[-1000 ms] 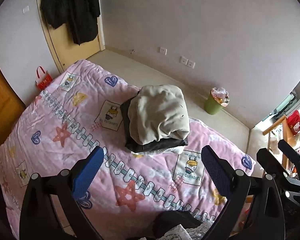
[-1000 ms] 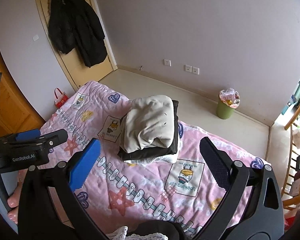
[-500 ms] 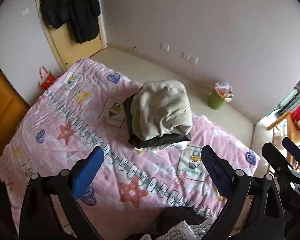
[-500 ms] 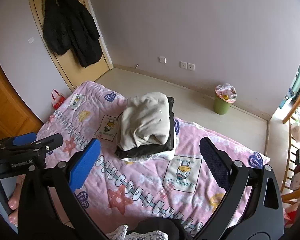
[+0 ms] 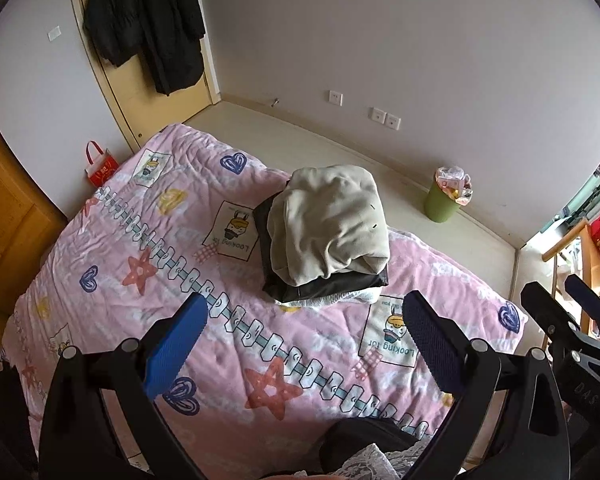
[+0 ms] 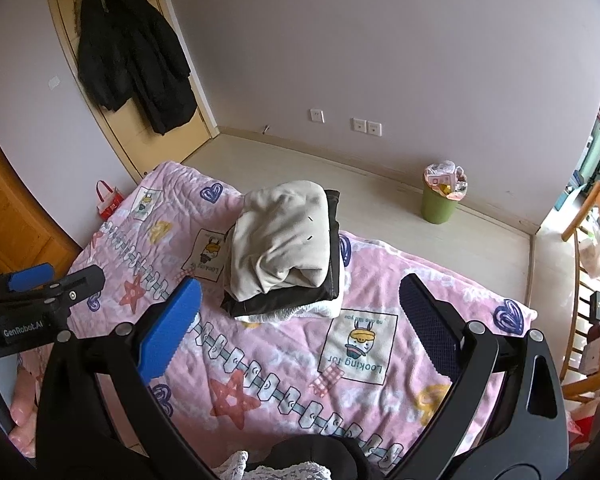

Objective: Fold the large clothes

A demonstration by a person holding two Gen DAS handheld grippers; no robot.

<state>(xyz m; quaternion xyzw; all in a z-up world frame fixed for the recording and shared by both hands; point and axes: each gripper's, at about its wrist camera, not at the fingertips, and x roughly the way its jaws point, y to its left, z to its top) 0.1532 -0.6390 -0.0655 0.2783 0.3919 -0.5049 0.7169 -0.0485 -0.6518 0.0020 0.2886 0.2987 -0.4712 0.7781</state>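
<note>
Beyond pink bed, green bin brimming with rubbish.

Folded clothes stack — pink bedspread

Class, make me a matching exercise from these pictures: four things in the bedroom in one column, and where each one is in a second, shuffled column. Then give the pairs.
Things
1. black coats
2. green bin
3. folded clothes
4. red bag

Places
A. stacked on the pink quilt
B. on the floor by the far wall
C. hanging on the door
D. on the floor between bed and wardrobe

Pairs: 1-C, 2-B, 3-A, 4-D
</note>
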